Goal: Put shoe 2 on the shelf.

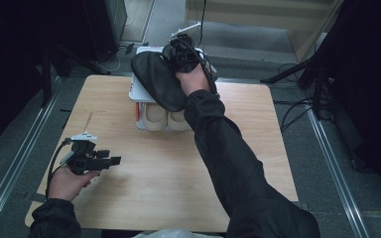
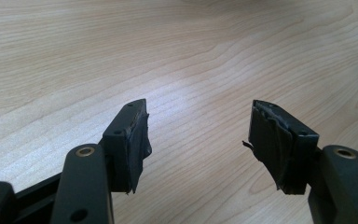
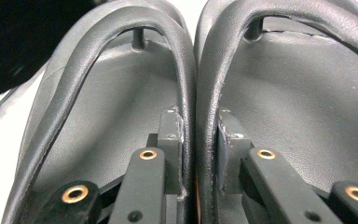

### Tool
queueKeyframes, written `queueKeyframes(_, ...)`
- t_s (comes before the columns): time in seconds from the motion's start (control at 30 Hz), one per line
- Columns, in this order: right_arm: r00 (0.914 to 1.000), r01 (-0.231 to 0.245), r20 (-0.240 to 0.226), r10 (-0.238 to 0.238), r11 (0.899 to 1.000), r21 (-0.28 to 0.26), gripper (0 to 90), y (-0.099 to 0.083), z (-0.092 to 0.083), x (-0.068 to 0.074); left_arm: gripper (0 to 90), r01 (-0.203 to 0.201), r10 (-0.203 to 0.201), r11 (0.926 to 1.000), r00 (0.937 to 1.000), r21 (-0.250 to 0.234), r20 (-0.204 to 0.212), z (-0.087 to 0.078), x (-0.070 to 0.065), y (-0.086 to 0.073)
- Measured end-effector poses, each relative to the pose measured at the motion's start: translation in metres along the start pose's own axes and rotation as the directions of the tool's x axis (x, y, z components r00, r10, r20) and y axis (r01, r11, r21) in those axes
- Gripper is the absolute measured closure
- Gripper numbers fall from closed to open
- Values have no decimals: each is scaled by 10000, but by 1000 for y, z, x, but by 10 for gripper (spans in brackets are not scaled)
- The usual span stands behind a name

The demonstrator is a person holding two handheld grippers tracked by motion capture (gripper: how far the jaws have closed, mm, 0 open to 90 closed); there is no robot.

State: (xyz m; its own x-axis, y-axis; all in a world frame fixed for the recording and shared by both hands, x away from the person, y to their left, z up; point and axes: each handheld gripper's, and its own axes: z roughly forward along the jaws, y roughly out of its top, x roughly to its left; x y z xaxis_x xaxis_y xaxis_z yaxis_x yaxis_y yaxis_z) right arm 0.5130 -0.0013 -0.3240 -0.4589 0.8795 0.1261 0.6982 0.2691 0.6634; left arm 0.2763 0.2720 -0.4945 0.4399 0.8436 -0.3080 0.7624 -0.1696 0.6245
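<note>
Right gripper view: two black sandals between jaws.

Right gripper holds black sandals over white rack at table's far edge; left gripper rests low, near-left.

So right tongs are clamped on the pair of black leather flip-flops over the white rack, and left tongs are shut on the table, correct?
Not quite. The left tongs are open, with nothing between them, above the light wooden table, as the left gripper view shows. The rest holds: the right tongs pinch the adjoining straps of the pair of black leather flip-flops over the white rack.
</note>
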Motion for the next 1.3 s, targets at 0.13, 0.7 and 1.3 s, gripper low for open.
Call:
queueKeyframes(0.13,9936,-937,605,950,9953,-238,760,5,11,4,383,-55,55,10000,10000,-19,79,1,-1,1)
queueKeyframes(0.7,9372,-3073,1377,3206,9453,-1093,755,18,37,18,383,-252,247,9996,9991,137,359,5,-5,2)
queueKeyframes(1.3,9405,-2893,1513,3043,9505,-1132,732,22,40,13,382,-243,237,9996,9991,164,352,5,-5,2)
